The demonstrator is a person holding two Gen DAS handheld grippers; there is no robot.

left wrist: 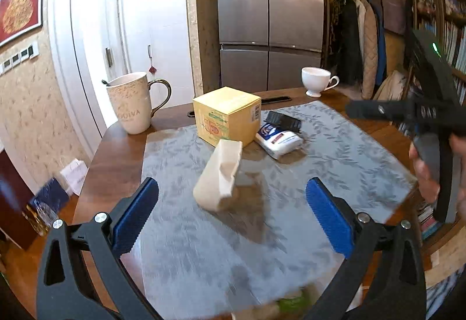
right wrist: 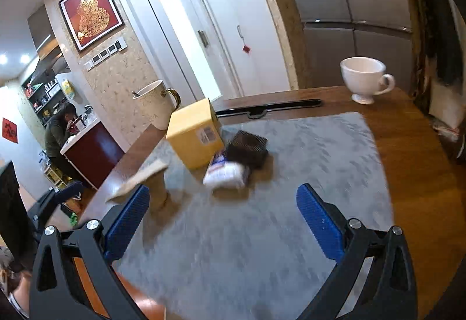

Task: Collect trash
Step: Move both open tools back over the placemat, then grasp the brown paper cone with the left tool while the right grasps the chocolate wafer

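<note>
Wooden and brown, the worktop carries a grey leaf-patterned mat with the trash gathered near its far side. At the far left, off the mat, a tall cream mug with a dark curved handle has a spoon in it. Closer to the left gripper, whose blue-padded fingers stand wide apart and hold nothing, a pale torn paper cup lies tipped on the mat, in line with the gap between the fingers. Just beyond it stands a yellow cardboard box, touching or nearly touching the cup's far end. To the right of the box, close against it, lies a white crumpled packet with blue and red print, with a black wrapper just behind it. Farther right, off the mat near the worktop's far edge, a white footed teacup stands upright. The right gripper hovers over the mat with its fingers also spread wide and empty; the packet sits ahead of it, between the fingers' lines.
</note>
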